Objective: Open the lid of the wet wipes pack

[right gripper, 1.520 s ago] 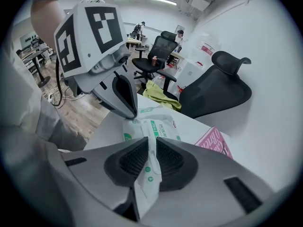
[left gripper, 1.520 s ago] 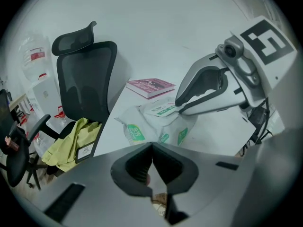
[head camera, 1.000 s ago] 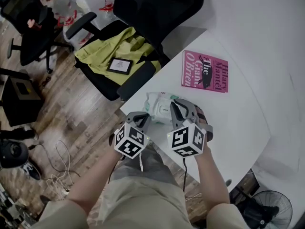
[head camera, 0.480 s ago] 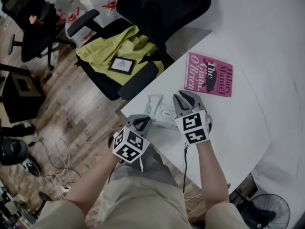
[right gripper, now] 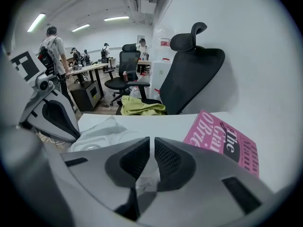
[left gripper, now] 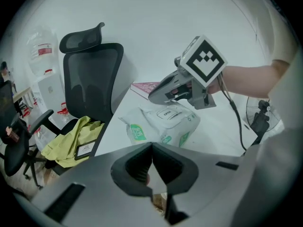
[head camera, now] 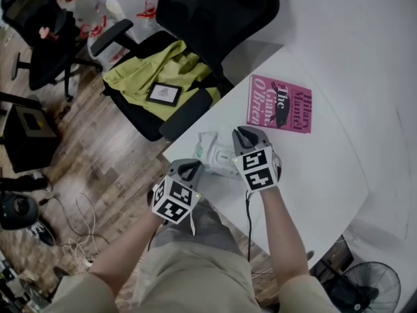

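Note:
The wet wipes pack (head camera: 212, 150) lies near the white table's front left edge, its white lid (left gripper: 169, 112) facing up and closed. My right gripper (head camera: 242, 134) hovers over the pack's far right end, tips pointing away from me. Its jaws are closing to a thin slit. I make out nothing pinched between the pads, and crumpled pack film (right gripper: 102, 134) shows below and to the left. My left gripper (head camera: 189, 168) sits at the table edge just short of the pack (left gripper: 165, 122), shut and empty.
A pink book (head camera: 280, 103) lies on the table (head camera: 313, 175) beyond the right gripper. A black office chair (head camera: 195, 38) carrying a yellow-green cloth (head camera: 159, 67) stands against the table's left side. Cables lie on the wood floor.
My right gripper has rolled so its marker cube faces up, and it has shifted a little left and lower over the pack. The left gripper and the pack stay put.

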{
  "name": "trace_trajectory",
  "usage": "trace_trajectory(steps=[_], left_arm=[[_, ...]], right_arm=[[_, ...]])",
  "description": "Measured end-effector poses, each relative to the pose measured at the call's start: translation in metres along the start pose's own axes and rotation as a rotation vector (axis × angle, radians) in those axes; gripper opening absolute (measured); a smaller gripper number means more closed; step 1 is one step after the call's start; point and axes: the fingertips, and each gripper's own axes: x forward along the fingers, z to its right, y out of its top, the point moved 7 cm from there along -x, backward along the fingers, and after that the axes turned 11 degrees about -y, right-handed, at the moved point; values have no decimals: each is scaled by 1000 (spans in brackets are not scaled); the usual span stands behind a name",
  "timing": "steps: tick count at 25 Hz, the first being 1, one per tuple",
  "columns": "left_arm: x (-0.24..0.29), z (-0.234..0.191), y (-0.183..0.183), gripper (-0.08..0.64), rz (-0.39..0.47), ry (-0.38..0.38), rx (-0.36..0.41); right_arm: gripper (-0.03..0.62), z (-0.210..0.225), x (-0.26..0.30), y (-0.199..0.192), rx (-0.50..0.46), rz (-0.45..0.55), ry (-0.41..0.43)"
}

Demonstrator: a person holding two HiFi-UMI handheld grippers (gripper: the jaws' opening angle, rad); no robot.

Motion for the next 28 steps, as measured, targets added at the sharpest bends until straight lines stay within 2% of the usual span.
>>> trace_trajectory(steps=[6,9,14,19,22,28], left_arm=[[-28,3,15,21,61,47,-51],[-47,4,30,21,89,62,-41],[-85,9,71,21,159,94,14],[-138,21,120,21,248,137,97],[-165,30,144,21,294,169,161],[-219,51,183,21,439,232,221]], right_arm=[[43,5,-41,30,78,103,22],[38,12,-69,48,128,171,35],[35,24,-128,83,163,293,34],[34,32,-197,114,201,417,-2],[32,36,-235,126,224,486,-38],[31,43,-309,137,249,621,-99]])
